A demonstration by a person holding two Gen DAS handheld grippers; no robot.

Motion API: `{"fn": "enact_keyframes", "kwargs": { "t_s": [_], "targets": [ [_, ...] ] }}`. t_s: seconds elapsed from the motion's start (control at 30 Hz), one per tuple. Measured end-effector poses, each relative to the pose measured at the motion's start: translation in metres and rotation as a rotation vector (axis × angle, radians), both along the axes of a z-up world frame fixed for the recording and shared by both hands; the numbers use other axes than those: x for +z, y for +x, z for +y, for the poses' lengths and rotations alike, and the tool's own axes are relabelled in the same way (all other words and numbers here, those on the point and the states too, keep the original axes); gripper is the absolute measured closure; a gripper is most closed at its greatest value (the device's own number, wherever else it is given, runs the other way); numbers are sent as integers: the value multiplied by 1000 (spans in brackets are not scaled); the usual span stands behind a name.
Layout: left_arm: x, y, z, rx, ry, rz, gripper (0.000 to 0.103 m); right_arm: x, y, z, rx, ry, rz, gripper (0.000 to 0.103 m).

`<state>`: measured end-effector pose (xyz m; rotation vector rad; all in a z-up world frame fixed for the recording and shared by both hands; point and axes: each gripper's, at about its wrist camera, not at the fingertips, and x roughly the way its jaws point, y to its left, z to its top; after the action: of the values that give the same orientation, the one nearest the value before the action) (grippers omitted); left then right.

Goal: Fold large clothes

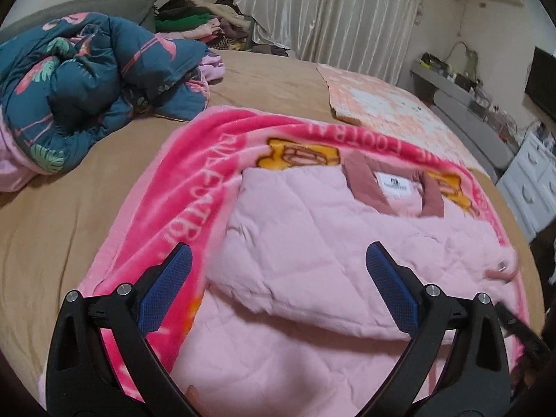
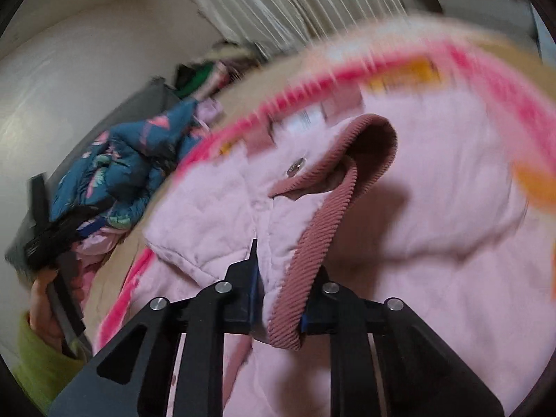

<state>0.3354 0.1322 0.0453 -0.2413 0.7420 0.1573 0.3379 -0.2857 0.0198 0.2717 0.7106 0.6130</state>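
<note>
A pale pink quilted jacket (image 1: 312, 243) with dusty-rose ribbed trim lies partly folded on a bright pink fleece blanket (image 1: 194, 180) spread over the bed. My left gripper (image 1: 278, 271) hovers above the jacket's folded part, jaws wide open, nothing between the blue pads. In the right wrist view the jacket (image 2: 434, 208) fills the frame, and my right gripper (image 2: 281, 278) is shut on its sleeve end, at the ribbed cuff (image 2: 312, 243), which it holds lifted off the body of the jacket. A snap button (image 2: 295, 168) shows near the trim.
A crumpled blue flamingo-print duvet (image 1: 87, 83) lies at the bed's far left, a pile of clothes (image 1: 205, 24) behind it. A peach checked mat (image 1: 382, 104) lies beyond the blanket. White drawers (image 1: 528, 180) stand to the right. A hand in a green sleeve (image 2: 38, 347) shows at left.
</note>
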Motion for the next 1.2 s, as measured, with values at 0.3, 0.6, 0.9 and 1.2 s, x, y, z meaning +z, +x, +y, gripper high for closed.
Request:
{"fn": "enact_keyframes", "kwargs": {
  "t_s": [0.3,0.6,0.9,1.2],
  "targets": [
    [-20,48,-33,-75,-23,52,9,14,20,-24,-92,-136,-133,88],
    [-71,65,-66,-153,-56,152,9,-29,42,-39,-155,-129,25,87],
    [-102,67,-68,-153,-7,193,9,-29,43,-47,-229,-131,70,49],
    [-113,70,-65,-165,-19,192,8,1,22,-30,-249,-300,-131,32]
  ]
}}
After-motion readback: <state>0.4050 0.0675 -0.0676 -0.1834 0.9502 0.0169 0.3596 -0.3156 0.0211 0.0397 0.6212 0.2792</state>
